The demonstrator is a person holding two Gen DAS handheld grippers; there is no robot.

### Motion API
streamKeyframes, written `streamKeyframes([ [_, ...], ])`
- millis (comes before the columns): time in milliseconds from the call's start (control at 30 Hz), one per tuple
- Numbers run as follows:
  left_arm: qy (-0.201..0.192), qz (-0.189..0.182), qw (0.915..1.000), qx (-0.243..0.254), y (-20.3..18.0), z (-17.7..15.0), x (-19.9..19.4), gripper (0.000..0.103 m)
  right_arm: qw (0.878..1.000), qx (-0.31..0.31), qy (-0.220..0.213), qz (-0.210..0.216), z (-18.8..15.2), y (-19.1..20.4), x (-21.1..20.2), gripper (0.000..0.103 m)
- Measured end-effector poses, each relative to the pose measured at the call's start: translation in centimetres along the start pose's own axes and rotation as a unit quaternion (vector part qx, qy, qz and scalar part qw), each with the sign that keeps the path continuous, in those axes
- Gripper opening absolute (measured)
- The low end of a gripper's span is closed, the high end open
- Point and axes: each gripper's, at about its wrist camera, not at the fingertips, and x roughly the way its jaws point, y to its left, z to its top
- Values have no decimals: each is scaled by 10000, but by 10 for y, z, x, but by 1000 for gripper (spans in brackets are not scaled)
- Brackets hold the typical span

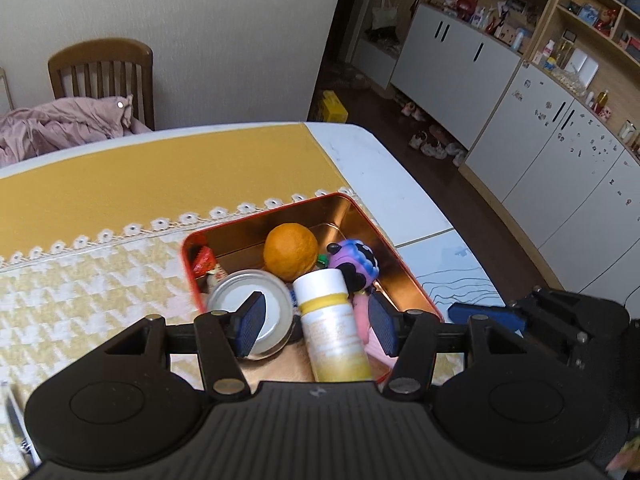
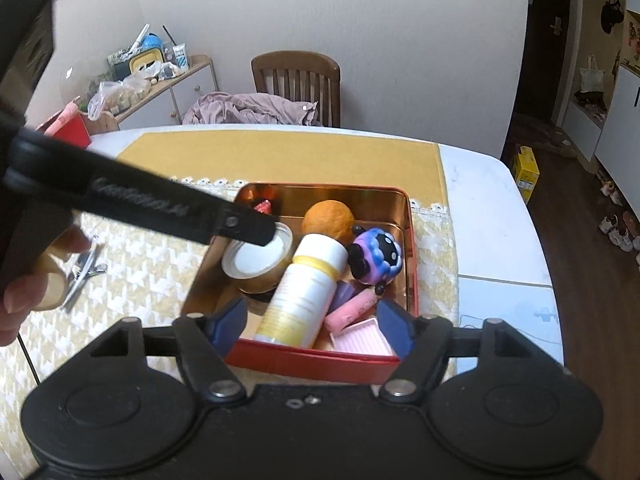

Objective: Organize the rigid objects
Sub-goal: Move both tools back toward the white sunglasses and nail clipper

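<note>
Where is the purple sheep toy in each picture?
Left wrist view: the purple sheep toy lies in the red tin, right of centre, beside the orange.
Right wrist view: the toy sits near the tin's right wall, right of centre.
Shared landmark: the white and yellow bottle, just left of the toy in both.

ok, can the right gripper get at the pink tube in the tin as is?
Probably yes. The right gripper is open and empty, above the tin's near wall. The pink tube lies exposed beside the white bottle, which crowds one side.
</note>
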Motion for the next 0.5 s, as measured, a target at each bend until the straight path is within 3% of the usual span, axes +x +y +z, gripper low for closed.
streamKeyframes([
  [100, -109, -18, 9999, 0, 8, -10, -16, 62, 9999, 88, -52, 18, -1, 6, -8, 78],
  [500, -547, 218, 9982, -54, 52, -60, -80, 68, 9991, 281, -305, 111, -9, 50, -31, 98],
])
